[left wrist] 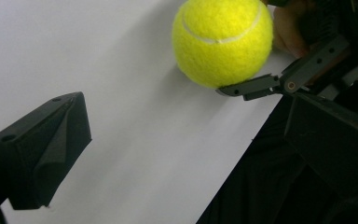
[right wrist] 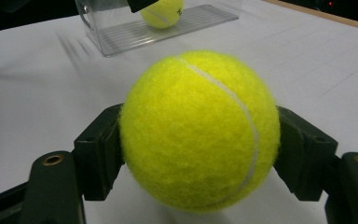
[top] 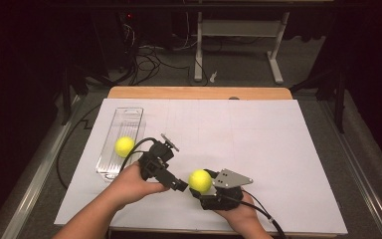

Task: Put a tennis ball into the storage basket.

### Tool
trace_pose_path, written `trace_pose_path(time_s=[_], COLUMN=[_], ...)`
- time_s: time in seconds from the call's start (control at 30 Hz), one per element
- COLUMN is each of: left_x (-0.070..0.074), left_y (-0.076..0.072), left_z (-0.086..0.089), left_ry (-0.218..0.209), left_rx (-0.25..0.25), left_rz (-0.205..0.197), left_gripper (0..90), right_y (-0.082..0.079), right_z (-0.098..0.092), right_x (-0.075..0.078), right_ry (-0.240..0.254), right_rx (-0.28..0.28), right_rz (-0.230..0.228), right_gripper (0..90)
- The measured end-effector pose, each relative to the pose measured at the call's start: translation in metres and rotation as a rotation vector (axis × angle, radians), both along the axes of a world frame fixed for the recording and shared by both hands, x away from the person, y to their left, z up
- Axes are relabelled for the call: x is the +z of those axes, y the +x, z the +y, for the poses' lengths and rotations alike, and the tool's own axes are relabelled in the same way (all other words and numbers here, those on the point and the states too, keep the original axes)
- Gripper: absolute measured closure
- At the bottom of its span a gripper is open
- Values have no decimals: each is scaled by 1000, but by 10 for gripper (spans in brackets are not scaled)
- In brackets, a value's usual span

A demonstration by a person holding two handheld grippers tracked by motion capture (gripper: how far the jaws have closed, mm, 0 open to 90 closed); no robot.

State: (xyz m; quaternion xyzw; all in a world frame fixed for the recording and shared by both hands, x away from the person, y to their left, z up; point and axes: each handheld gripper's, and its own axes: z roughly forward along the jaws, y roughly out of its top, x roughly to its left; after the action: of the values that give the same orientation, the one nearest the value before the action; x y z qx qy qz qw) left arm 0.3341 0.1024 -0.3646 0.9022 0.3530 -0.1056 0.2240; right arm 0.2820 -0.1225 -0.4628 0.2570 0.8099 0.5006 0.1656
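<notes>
Between the jaws of the right gripper (top: 202, 185) sits a tennis ball (top: 200, 180), clamped from both sides; the right gripper view shows a black pad pressed into the yellow felt on each flank of the ball (right wrist: 199, 130), with its white seam curving over the top and down the right side. Measured from the clear tray (top: 127, 130) that lies toward the left of the white sheet (top: 258, 149), this ball is well apart from it, nearer the person's edge of the tabletop (top: 199, 92) and to the tray's right. Its right hand (top: 241, 215) grips the tool from below, with the grey three-cornered plate just right of the ball.

A second tennis ball (top: 125, 146) rests inside the tray, toward its near end; in the right gripper view it shows behind the tray's clear wall (right wrist: 121, 28).

The left gripper (top: 171, 179) is just beside the tray's near right corner, pointing toward the held ball, and its left hand (top: 132, 184) wraps the handle. Its jaws stand apart with nothing between them: in the left gripper view (left wrist: 186, 135) only white sheet lies in the gap, and the held ball (left wrist: 223, 42) sits beyond them, near but not touching.
</notes>
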Motion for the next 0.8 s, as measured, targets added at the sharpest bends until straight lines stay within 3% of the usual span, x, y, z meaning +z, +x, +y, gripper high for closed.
trace_pose_path(time_s=[0.13, 0.43, 0.8], left_x=[2, 5, 4], left_y=[4, 10, 17], left_z=[-1, -13, -23], left_ry=[-9, 19, 31], left_rx=[4, -5, -16], left_rz=[19, 10, 39], left_gripper=[14, 13, 13], right_y=[-1, -2, -2], right_z=[0, 2, 3], right_x=[1, 1, 1], right_ry=[2, 13, 16], right_rx=[5, 12, 16], right_rz=[-6, -12, -18], right_gripper=[275, 275, 275])
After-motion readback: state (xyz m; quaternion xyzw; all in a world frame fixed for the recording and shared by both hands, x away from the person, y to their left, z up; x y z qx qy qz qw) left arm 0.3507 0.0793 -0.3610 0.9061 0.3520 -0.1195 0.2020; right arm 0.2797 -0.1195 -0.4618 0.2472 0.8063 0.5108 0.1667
